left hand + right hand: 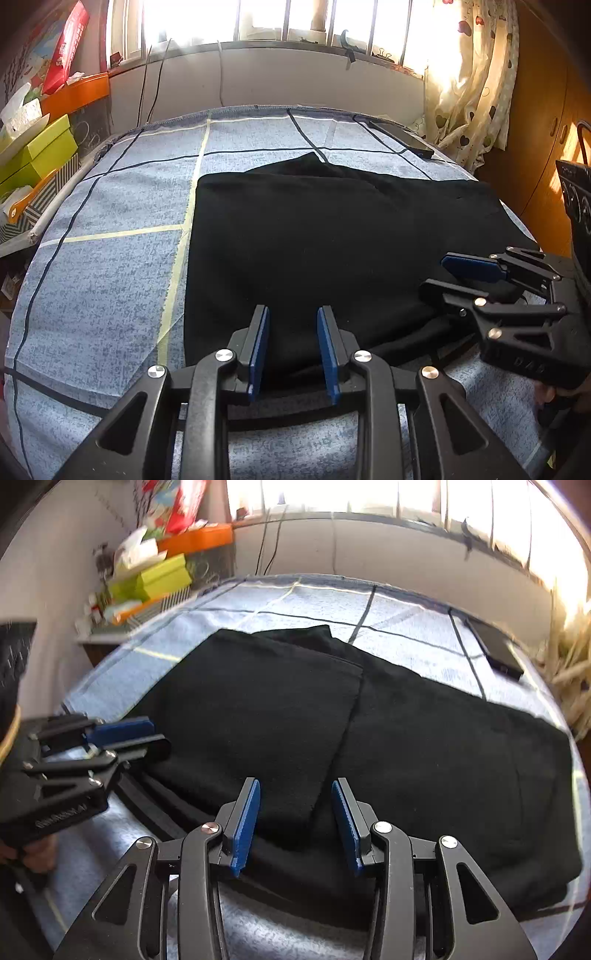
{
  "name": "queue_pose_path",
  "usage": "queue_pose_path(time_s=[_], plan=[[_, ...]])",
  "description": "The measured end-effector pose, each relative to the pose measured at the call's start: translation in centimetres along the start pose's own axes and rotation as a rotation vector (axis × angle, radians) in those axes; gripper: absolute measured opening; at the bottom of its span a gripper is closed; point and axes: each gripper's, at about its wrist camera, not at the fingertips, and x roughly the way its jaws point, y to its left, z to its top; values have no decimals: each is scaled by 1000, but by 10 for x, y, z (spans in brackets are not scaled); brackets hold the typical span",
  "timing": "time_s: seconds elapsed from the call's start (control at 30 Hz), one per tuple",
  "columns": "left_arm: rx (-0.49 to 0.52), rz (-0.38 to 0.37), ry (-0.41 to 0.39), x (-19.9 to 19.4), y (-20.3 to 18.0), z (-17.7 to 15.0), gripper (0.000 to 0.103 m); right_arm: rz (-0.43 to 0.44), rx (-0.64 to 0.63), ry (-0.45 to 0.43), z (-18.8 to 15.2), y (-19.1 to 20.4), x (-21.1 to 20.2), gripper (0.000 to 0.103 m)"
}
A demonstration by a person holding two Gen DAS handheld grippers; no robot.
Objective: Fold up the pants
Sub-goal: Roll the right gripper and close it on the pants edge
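Left tongs, nearest in the left wrist view: blue pads parted, nothing between them, poised over the near hem of the black pants. Right tongs: spread wider, likewise empty, hovering above the near edge of the same cloth, just beside the fold line that runs away up the middle. Neither pair gripping anything; cloth visible through both gaps but not pinched.

Black pants: lying flat on the bed, already doubled over once by the look of it, one layer on top with its edge crossing the pile, a lower layer sticking out to the right and at the far end. Near edge thick, several layers stacked, likely the waistband or a folded hem; too dark to tell which.

Handling, as a judgement: soft, limp knit, light, no stiffness at all, so bound to sag and drag wherever unsupported. Not slippery, not fragile. Best taken at two corners of one edge, one pair of tongs per corner, pinching all layers together so the stack does not shear apart on the lift.

Beneath and beyond: blue bedsheet with dark and pale yellow grid lines. Farther off, a dark slim phone-like slab near the bed's far right corner. To the left, green boxes and clutter; at the far end, a bright window and a heart-print curtain.
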Motion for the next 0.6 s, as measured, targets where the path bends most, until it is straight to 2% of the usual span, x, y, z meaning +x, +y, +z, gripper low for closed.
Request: queue_pose_path(time_s=[0.33,0.6], plan=[[2,-1,-1,-1,-2,-3,31,-8,28,-7,-12,-14,-15,42],[25,30,-3,-2,-8,-3,31,-83,162,-35,-35,-62,-44,42]])
